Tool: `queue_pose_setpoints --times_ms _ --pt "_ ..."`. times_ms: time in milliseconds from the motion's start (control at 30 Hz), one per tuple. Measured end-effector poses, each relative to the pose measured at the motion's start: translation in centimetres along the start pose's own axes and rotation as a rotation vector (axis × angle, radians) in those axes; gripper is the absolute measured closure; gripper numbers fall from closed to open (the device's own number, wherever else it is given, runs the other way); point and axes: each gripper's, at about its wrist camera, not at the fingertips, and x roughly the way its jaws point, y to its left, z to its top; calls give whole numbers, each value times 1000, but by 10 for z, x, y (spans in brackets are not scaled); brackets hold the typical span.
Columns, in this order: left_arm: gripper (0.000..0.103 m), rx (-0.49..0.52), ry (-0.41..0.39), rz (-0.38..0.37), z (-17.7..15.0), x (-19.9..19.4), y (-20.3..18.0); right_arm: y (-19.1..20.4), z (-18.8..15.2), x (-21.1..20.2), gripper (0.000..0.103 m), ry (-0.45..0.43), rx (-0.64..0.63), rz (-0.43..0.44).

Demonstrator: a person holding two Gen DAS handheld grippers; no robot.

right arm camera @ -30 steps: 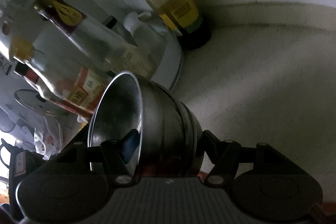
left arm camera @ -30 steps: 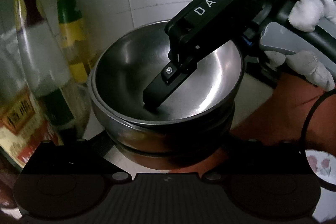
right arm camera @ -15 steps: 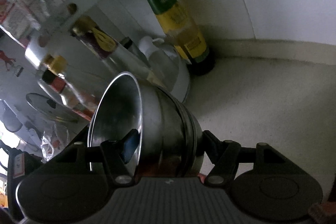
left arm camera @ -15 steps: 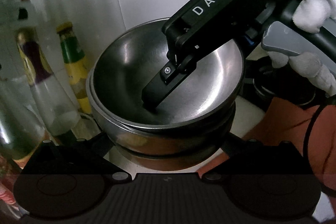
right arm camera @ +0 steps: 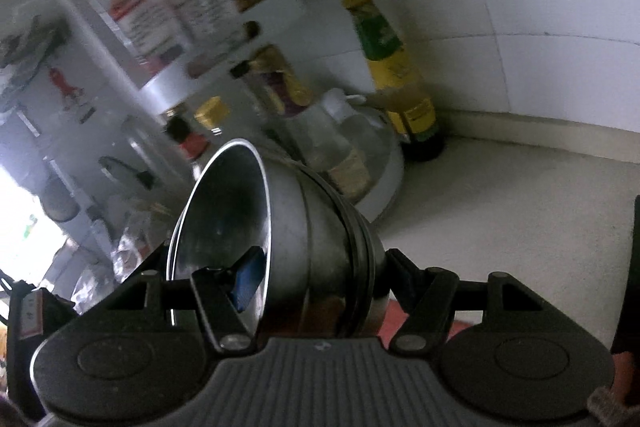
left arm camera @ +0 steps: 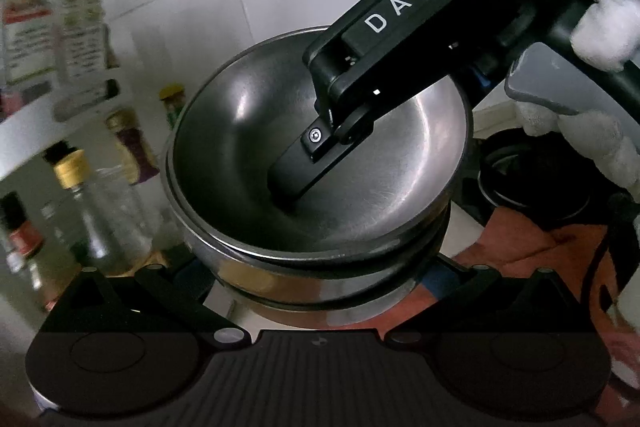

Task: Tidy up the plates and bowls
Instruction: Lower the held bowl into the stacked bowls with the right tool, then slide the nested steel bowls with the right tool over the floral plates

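A stack of nested steel bowls (left arm camera: 320, 155) is held in the air by both grippers. In the left wrist view my left gripper (left arm camera: 324, 279) clasps the stack's lower part from both sides, its fingers (left arm camera: 176, 267) pressed against the metal. One finger (left arm camera: 304, 171) of the right gripper reaches down inside the top bowl; its other finger is hidden under the stack. In the right wrist view the bowl stack (right arm camera: 304, 227) lies tilted on its side in my right gripper (right arm camera: 320, 275), a blue pad (right arm camera: 248, 279) inside the top bowl and the other finger on the outside.
Several bottles (right arm camera: 384, 67) stand by the white tiled wall, beside a white shelf (right arm camera: 224, 63) with packets. A white gloved hand (left arm camera: 600, 35) holds the right gripper. A black burner (left arm camera: 520, 179) lies to the right, pale counter (right arm camera: 500, 207) below.
Both grippers have risen together with the bowl stack. The bottles have dropped lower in both views, and the shelf with packets has come into sight.
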Motion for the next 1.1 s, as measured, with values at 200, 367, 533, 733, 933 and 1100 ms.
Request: queue_pose_setpoints --times_ms 200,367,533,733,933,1100 --pt "0 -27 10 8 -4 -36 -4 30 -17 -18 41 1 -41 19" --pt "0 -28 14 -21 -15 -59 -6 48 -37 -32 41 -22 -31 17" --pt "0 -25 46 -59 -31 -85 -14 67 -64 -40 41 -20 6 -10" --pt "0 -5 69 -86 -53 -114 -25 86 -104 -47 41 -15 46 -20" --pt "0 0 68 -98 -64 -136 -32 104 -133 -59 41 -16 61 -30" --pt "0 5 73 -108 -72 -148 -38 115 -150 -67 41 -20 67 -36"
